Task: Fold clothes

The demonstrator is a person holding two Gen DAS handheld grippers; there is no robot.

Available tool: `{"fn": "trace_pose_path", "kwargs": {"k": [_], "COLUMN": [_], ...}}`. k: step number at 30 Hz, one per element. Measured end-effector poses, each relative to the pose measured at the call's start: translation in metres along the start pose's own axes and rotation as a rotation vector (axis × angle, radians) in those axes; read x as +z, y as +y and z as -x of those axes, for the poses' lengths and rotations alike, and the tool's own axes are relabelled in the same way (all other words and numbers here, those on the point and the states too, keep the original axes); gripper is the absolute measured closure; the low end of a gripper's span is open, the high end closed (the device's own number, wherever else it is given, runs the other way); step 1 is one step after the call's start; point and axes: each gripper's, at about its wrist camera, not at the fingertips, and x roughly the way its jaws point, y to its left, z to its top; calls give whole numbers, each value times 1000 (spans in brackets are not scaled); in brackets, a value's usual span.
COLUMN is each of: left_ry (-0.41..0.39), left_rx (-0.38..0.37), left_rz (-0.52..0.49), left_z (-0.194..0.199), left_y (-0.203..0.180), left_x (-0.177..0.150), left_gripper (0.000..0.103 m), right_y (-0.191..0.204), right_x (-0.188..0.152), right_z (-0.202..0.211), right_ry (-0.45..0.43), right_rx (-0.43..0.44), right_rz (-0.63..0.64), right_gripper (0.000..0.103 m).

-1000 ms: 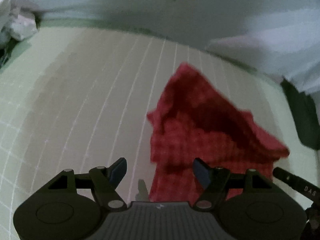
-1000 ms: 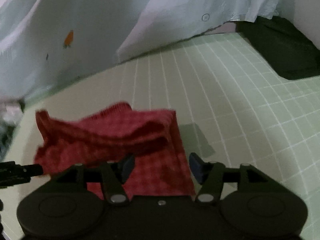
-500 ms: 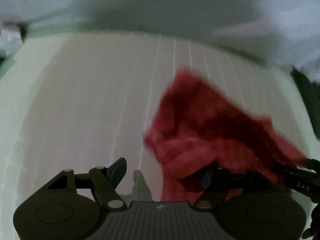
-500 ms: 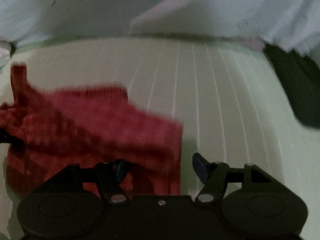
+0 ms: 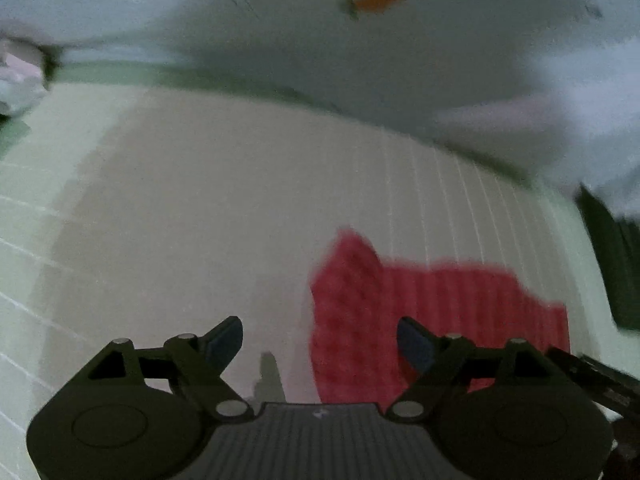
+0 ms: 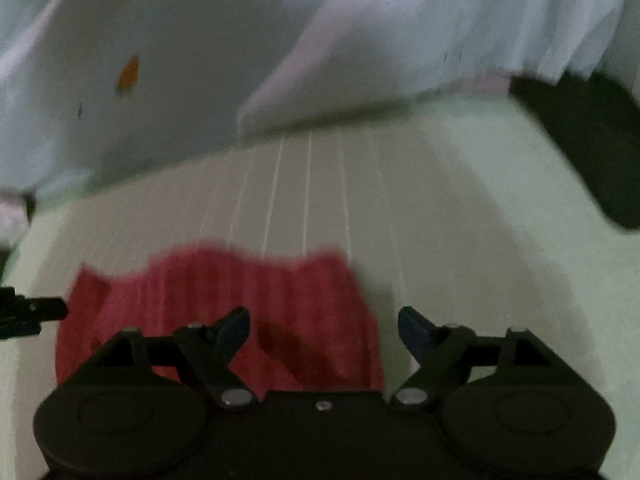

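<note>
A red checked cloth [image 5: 432, 312] lies flat on the pale green gridded mat [image 5: 200, 220], low and right in the left wrist view. My left gripper [image 5: 320, 340] is open above its left edge, nothing between the fingers. In the right wrist view the same red cloth [image 6: 248, 304] spreads low and left of centre. My right gripper [image 6: 324, 330] is open over the cloth's right edge, its left finger [image 6: 234, 326] above the fabric. Both views are blurred by motion.
A white sheet with an orange carrot print [image 5: 376, 0] hangs behind the mat. A dark object [image 6: 592, 136] sits at the far right of the mat. Crumpled white fabric [image 5: 16, 80] lies at the far left. The other gripper's tip [image 6: 36, 312] shows at the left edge.
The red cloth was lifted and bunched half a second ago; now it lies spread flat on the mat. Both grippers have let go and drawn back toward the near edge.
</note>
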Motion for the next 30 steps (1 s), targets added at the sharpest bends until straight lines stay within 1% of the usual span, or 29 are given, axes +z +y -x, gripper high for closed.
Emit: {"fn": "trace_pose_path", "kwargs": {"k": [2, 3, 6, 8, 9, 10, 12, 13, 14, 15, 16, 17, 19, 20, 23, 25, 30], "left_ry": [33, 43, 64, 78, 85, 89, 91, 96, 103, 109, 116, 122, 135, 142, 163, 178, 171], "left_rx": [-48, -59, -71, -88, -98, -111, -137, -155, -173, -192, -211, -230, -267, -286, -337, -370, -410], "left_rz": [-20, -37, -98, -125, -138, -142, -147, -148, -147, -146, -145, -144, -143, -142, -143, -155, -285], "left_z": [-8, -12, -24, -29, -32, -34, -36, -36, -34, -33, -32, -31, -29, -28, -20, -12, 7], "left_y": [-6, -9, -21, -26, -28, -29, -34, -36, -38, -40, -42, -44, -48, -50, -60, -70, -116], "left_x": [-8, -9, -11, -13, -13, -14, -14, -15, -17, -19, -20, -22, -25, -26, -33, -39, -59], "left_gripper": [18, 18, 19, 22, 25, 35, 45, 55, 72, 81, 90, 92, 92, 95, 94, 94, 94], "right_y": [5, 9, 20, 27, 29, 30, 38, 40, 44, 48, 52, 55, 59, 61, 56, 45, 15], "right_x": [-8, -10, -12, -10, -9, -8, -6, -6, -6, -7, -8, -8, -10, -11, -18, -25, -47], "right_z": [-6, -8, -15, -21, -23, -24, -26, -26, -26, -25, -25, -24, -19, -14, 9, 29, 83], "right_ry": [30, 38, 54, 58, 60, 63, 64, 64, 67, 74, 91, 105, 116, 114, 109, 97, 36], "right_rx": [30, 39, 49, 41, 44, 50, 79, 95, 120, 151, 191, 216, 242, 249, 227, 223, 175], "right_rz": [13, 30, 85, 114, 114, 111, 105, 106, 114, 120, 119, 109, 78, 61, 11, -38, -125], "right_gripper": [19, 19, 18, 18, 18, 18, 23, 31, 49, 59, 79, 88, 91, 93, 94, 94, 94]}}
